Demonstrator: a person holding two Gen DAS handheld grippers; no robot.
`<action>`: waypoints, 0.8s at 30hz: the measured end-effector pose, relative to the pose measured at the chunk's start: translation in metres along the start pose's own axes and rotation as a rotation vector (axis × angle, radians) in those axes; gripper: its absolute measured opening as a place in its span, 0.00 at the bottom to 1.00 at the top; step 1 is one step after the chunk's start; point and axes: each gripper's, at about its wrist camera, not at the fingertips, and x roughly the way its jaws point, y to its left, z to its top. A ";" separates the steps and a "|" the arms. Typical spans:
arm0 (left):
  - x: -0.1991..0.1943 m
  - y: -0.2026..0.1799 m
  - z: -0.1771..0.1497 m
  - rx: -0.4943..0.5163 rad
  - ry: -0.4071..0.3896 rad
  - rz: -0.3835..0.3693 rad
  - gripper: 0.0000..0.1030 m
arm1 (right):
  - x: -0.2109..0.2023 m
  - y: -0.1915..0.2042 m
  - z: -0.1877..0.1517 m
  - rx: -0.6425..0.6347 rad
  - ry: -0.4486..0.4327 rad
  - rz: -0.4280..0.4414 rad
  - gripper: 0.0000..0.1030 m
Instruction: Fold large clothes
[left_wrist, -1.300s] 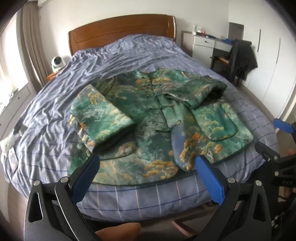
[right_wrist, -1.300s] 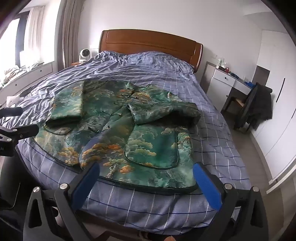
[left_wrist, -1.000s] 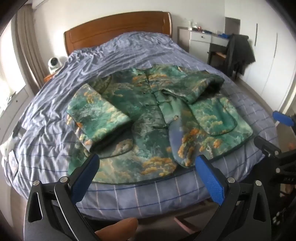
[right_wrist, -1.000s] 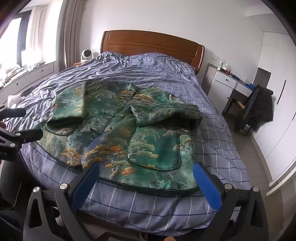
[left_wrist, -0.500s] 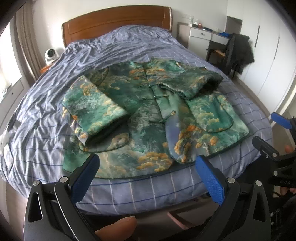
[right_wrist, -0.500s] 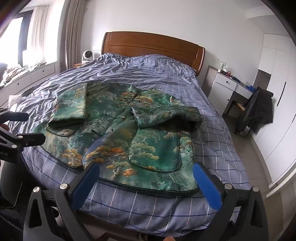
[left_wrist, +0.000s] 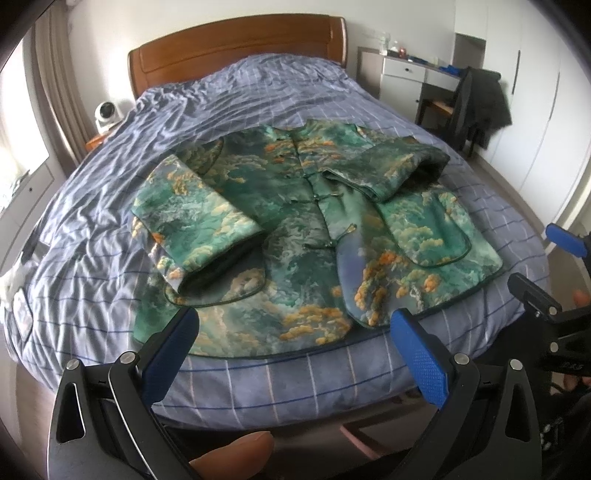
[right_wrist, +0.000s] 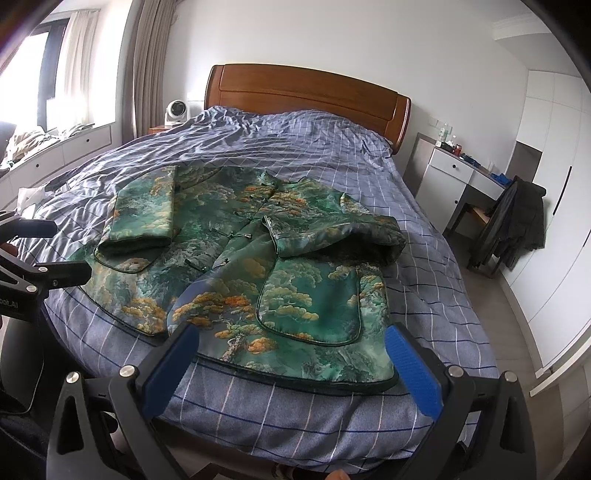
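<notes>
A green jacket with orange cloud patterns (left_wrist: 306, 236) (right_wrist: 251, 266) lies flat on the bed, front up, hem toward me. Both sleeves are folded inward over the body: the left sleeve (left_wrist: 192, 225) and the right sleeve (right_wrist: 332, 232). My left gripper (left_wrist: 291, 332) is open and empty, just short of the hem at the bed's foot. My right gripper (right_wrist: 291, 347) is open and empty, near the hem's right part. Each gripper shows at the edge of the other's view.
The bed has a blue checked cover (left_wrist: 110, 206) (right_wrist: 424, 280) and a wooden headboard (right_wrist: 306, 92). A white desk (right_wrist: 461, 173) and a chair draped with dark clothing (right_wrist: 517, 221) stand to the right. A small fan (left_wrist: 107, 114) sits at the left. White wardrobes (right_wrist: 554, 221) line the right wall.
Both grippers have shifted slightly at the foot of the bed, with the jacket's hem a little closer. Both stayed open. The jacket has not moved.
</notes>
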 end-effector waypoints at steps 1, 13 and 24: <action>0.000 0.000 0.000 0.001 0.000 0.001 1.00 | 0.000 0.000 0.000 0.000 0.000 0.000 1.00; -0.003 0.000 0.000 0.009 -0.009 0.018 1.00 | -0.002 0.000 0.001 0.001 -0.005 -0.001 1.00; -0.003 0.000 -0.001 0.010 -0.010 0.020 1.00 | -0.002 0.000 0.000 0.002 -0.004 -0.001 1.00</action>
